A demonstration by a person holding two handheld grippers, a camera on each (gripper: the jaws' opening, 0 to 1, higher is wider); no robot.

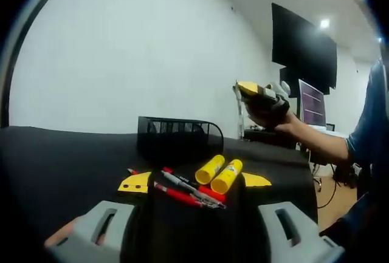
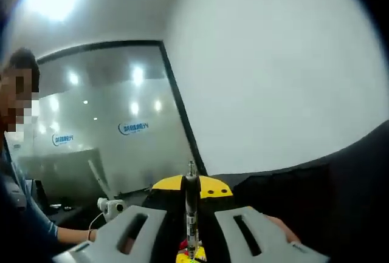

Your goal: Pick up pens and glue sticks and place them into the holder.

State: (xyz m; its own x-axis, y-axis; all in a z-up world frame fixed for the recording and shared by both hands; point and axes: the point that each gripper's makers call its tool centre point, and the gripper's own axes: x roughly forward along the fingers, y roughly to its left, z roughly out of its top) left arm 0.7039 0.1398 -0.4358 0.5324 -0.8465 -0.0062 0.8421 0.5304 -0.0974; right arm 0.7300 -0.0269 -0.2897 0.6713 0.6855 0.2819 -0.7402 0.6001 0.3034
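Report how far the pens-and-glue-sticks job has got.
Done: nothing that can be confirmed; the mesh holder's inside is too dark to read. In hand: the right tongs are shut on a pen, held up off the table. Left: two yellow glue sticks and several pens on the black cloth before the open left tongs.

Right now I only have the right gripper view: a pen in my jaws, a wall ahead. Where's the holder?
Observer: In the left gripper view the holder stands on the black table. Your right gripper, shut on its pen, hangs above the table, to the right of the holder in that picture.
Operator: What's left to pick?
Observer: Two glue sticks side by side, and pens beside them, in front of the holder.
Operator: Is the left gripper busy?
Observer: No. The left gripper is open, with its jaws on either side of those items.
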